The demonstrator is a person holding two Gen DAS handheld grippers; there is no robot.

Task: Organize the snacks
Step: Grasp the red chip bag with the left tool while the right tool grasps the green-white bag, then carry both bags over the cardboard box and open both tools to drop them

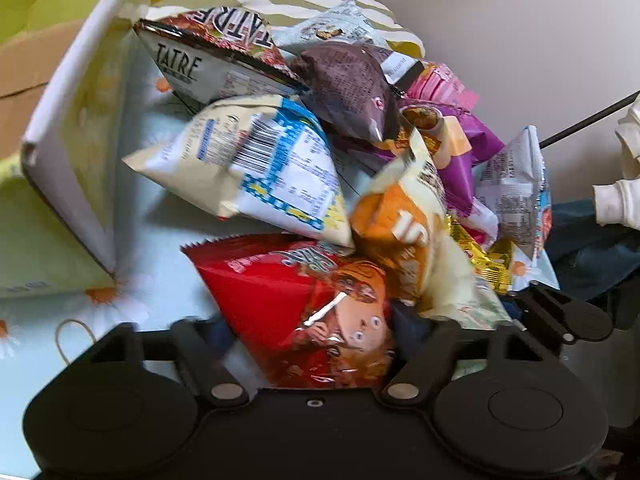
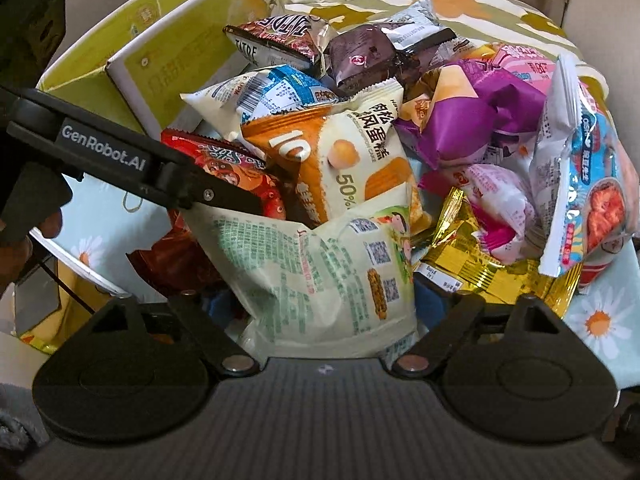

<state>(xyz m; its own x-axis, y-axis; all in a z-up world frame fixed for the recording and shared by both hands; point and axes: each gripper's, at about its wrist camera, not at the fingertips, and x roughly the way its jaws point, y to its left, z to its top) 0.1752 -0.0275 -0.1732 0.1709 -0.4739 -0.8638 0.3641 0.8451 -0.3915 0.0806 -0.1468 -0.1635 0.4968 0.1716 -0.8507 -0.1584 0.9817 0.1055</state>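
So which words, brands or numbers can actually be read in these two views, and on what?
"TATRE": dark red and white snack box.
"GenRobot.AI": black left gripper arm.
"50%": orange and cream cake packet.
Fine print, barcodes and Chinese characters on the other packets: too small or blurred.

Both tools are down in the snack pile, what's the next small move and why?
Probably close the left tool onto the red packet: it already lies between the fingers, though blur hides whether the pads press it. The right tool straddles the pale green packet, and the green box stands open just behind the pile.
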